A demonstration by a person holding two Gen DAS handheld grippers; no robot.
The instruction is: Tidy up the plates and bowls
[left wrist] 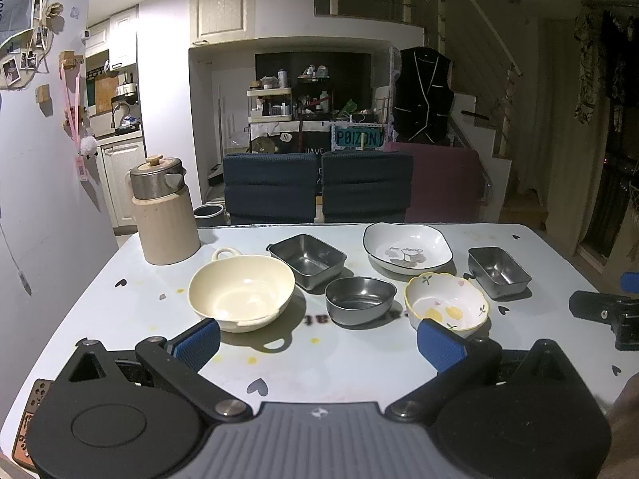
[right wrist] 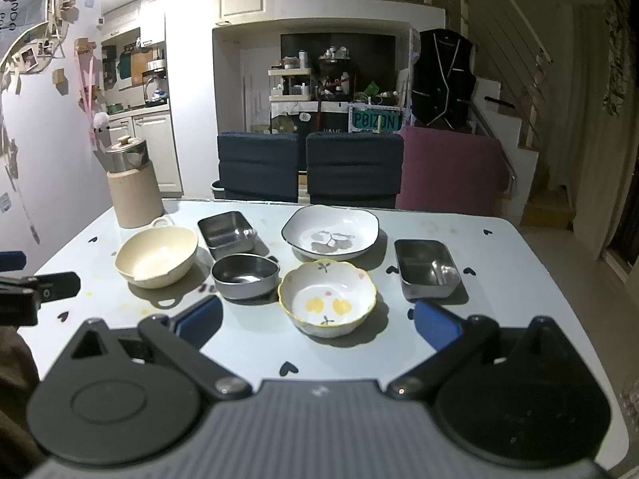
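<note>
Six dishes stand apart on the white table (left wrist: 319, 367). A cream bowl with handles (left wrist: 241, 292) (right wrist: 156, 256) is at the left. Behind it to the right sits a square steel tin (left wrist: 306, 259) (right wrist: 227, 233), and in front of that a round steel bowl (left wrist: 360, 299) (right wrist: 244, 275). A flower-rimmed bowl with yellow marks (left wrist: 446, 303) (right wrist: 327, 297), a white plate with a dark rim (left wrist: 407, 247) (right wrist: 330, 231) and a second steel tin (left wrist: 499, 271) (right wrist: 425, 267) fill the right side. My left gripper (left wrist: 317, 343) is open before the dishes, nothing between its fingers. My right gripper (right wrist: 317, 325) is open too, facing the flower bowl.
A beige kettle with a steel lid (left wrist: 163, 215) (right wrist: 133, 183) stands at the table's far left corner. Two dark blue chairs (left wrist: 319, 187) and a pink one (left wrist: 443, 179) line the far edge. A wall runs along the left; stairs rise at the right.
</note>
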